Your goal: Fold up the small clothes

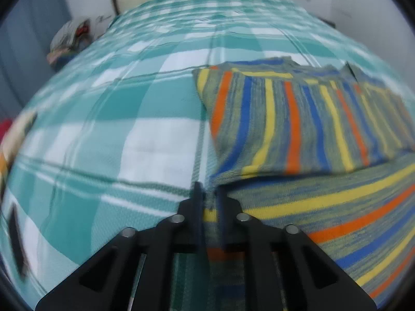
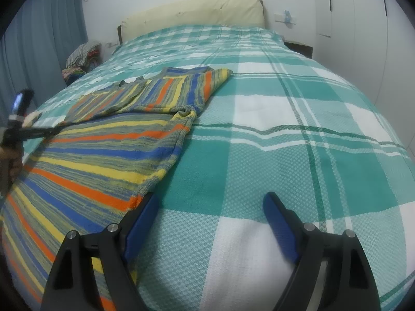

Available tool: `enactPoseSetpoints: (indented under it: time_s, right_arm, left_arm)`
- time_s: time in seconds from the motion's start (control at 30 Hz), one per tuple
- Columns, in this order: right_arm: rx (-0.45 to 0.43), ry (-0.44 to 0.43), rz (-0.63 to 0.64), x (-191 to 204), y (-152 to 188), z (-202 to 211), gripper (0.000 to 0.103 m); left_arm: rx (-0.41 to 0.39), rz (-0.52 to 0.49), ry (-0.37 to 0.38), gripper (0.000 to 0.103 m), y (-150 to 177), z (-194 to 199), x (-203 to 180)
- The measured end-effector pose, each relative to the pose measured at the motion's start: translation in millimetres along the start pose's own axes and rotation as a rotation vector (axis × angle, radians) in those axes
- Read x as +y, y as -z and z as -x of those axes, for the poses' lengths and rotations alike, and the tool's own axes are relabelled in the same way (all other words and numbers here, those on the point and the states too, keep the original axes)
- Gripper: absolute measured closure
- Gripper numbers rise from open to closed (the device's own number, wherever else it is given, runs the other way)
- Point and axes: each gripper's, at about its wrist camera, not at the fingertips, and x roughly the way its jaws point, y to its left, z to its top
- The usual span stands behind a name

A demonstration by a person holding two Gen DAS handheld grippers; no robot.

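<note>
A striped knit garment (image 2: pixel 103 142) in orange, yellow, blue and grey lies on the bed, its upper part folded across itself (image 1: pixel 298 119). My left gripper (image 1: pixel 208 191) is shut on the garment's left edge (image 1: pixel 215 215), low over the bedspread. In the right wrist view the left gripper (image 2: pixel 55 129) shows at the garment's far left edge. My right gripper (image 2: pixel 210 199) is open and empty, just right of the garment's near corner, its left finger (image 2: pixel 142 215) beside the hem.
The bed carries a teal and white checked bedspread (image 2: pixel 298 134) with a cream headboard (image 2: pixel 192 15) at the far end. A pile of clothes (image 2: pixel 81 57) sits at the bed's far left by blue curtains (image 2: pixel 46 31). A white wall and wardrobe (image 2: pixel 350 13) stand at the right.
</note>
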Motion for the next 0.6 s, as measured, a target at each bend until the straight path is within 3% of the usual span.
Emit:
enactPoseSetpoints:
  time_s: [0.13,0.2,0.23,0.27,0.3,0.33,0.37,0.6]
  right_arm:
    - [0.001,-0.002,0.0,-0.4,0.1,-0.6,0.02]
    - [0.003,0.002,0.002,0.0,0.5,-0.1,0.02]
    - [0.003,0.001,0.003,-0.1,0.7,0.0,0.02]
    - [0.002,0.0,0.001,-0.2,0.7,0.0,0.019]
    - [0.002,-0.002,0.0,-0.5,0.9,0.4,0.019]
    - [0.002,-0.001,0.001,0.0,0.6,0.0,0.019]
    - [0.002,0.0,0.001,0.1,0.6,0.0,0.019]
    - [0.002,0.001,0.001,0.3,1.0,0.3,0.019]
  left_arm:
    - [-0.011,-0.032,-0.022,0.095,7.7,1.3,-3.6]
    - [-0.004,-0.026,-0.029,0.09,5.8,1.1,-2.6]
    - [-0.006,-0.021,-0.034,0.082,4.7,0.5,-2.1]
    - [-0.007,-0.016,-0.045,0.064,5.4,1.9,-0.5]
    - [-0.009,-0.006,-0.069,0.052,6.2,4.5,2.4]
    - [-0.01,0.008,-0.084,0.03,8.2,7.6,6.0]
    - [-0.011,0.029,-0.08,0.02,11.2,12.6,12.7]
    - [0.087,0.096,0.054,0.01,37.2,38.6,42.1]
